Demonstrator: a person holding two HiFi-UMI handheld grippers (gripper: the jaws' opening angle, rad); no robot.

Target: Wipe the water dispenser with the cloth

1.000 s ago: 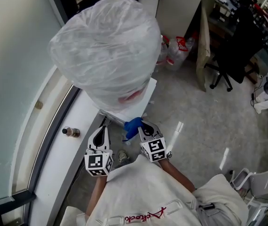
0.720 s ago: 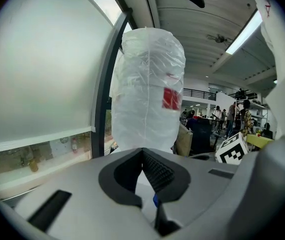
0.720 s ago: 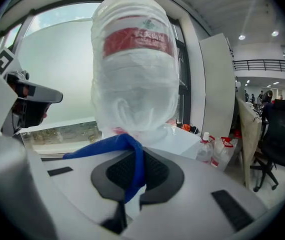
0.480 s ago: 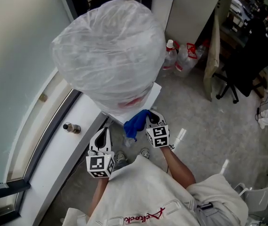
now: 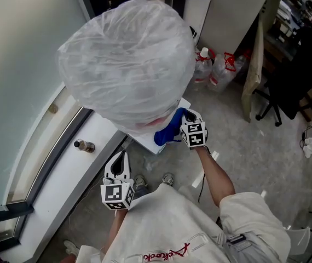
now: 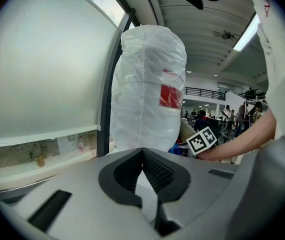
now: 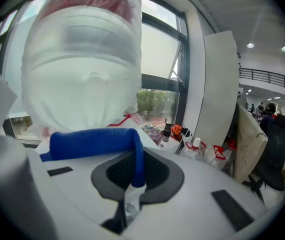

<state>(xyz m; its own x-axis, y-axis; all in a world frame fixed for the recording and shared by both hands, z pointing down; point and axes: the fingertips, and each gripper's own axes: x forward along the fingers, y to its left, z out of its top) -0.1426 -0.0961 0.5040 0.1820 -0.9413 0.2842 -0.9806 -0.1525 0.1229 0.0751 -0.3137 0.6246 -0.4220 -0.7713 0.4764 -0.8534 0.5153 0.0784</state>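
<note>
Currently the right gripper [image 7: 132, 173] clamps a rolled blue cloth [image 7: 92, 141] at the white water dispenser [image 5: 146, 139], beneath its plastic-wrapped bottle [image 5: 126, 59]. Left gripper [image 6: 143, 156] is closed, empty.

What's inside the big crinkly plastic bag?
A big water bottle with a red label shows dimly through the plastic bag. Its bottom end, where it meets the dispenser, is covered.
</note>
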